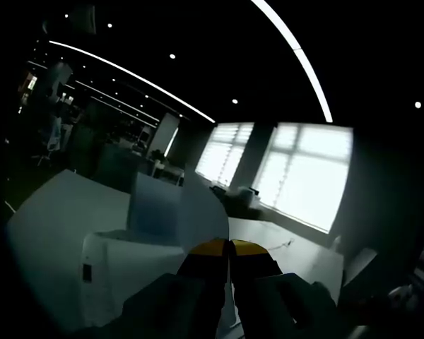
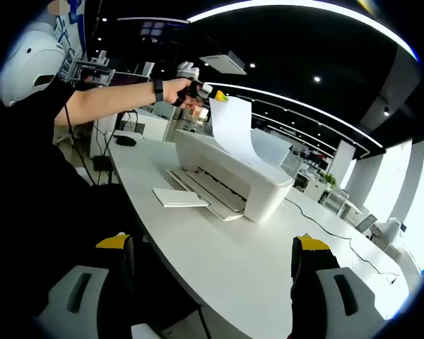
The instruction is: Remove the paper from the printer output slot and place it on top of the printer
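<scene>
While the left tongs [image 2: 221, 96] pinch the top edge of the paper [image 2: 234, 131] between closed yellow-tipped jaws, the thin white sheet hangs in a soft curve above the printer [image 2: 230, 173]. That printer is a smooth white plastic box with rounded corners, standing mid-table, its flat tray pointing toward the near edge of the glossy white table [image 2: 268, 272]. From the left gripper view, the paper [image 1: 198, 212] sits clamped at the tips. The right tongs [image 2: 212, 258] stand released, holding nothing.

printer [image 2: 230, 176] on table [image 2: 268, 268], paper [image 2: 234, 129] above
</scene>
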The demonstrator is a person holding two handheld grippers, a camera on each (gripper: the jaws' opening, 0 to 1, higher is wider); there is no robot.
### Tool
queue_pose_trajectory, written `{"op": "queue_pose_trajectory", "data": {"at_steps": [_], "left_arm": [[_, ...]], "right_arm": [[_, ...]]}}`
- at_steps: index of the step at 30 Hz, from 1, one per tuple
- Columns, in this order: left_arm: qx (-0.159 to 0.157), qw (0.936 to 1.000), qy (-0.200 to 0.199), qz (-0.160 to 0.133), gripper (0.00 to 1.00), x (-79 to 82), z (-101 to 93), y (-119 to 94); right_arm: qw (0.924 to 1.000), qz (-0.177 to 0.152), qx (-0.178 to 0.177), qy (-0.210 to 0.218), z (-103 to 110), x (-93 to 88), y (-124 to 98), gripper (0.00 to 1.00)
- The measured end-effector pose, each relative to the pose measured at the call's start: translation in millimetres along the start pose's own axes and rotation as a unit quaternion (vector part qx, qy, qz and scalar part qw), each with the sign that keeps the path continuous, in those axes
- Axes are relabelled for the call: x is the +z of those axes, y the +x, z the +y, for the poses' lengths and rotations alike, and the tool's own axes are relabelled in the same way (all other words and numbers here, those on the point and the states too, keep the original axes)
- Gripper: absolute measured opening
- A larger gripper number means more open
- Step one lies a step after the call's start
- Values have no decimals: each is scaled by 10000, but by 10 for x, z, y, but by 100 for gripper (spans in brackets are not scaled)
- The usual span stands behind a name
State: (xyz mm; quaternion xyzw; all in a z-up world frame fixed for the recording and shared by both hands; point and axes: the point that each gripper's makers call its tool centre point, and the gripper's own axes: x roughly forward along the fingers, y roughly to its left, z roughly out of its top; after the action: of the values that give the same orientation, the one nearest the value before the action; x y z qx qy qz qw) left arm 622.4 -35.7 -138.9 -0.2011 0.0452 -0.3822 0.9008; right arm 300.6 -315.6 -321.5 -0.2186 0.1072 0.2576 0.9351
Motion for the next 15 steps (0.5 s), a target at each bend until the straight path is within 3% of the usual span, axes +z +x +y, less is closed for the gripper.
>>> {"op": "queue_pose_trajectory", "data": {"at_steps": [15], "left_arm": [[8,10000,21,58,5,-35,-1,17]], "right_arm": [[10000,-2,-2,4,-5,-7,-8,88]]}}
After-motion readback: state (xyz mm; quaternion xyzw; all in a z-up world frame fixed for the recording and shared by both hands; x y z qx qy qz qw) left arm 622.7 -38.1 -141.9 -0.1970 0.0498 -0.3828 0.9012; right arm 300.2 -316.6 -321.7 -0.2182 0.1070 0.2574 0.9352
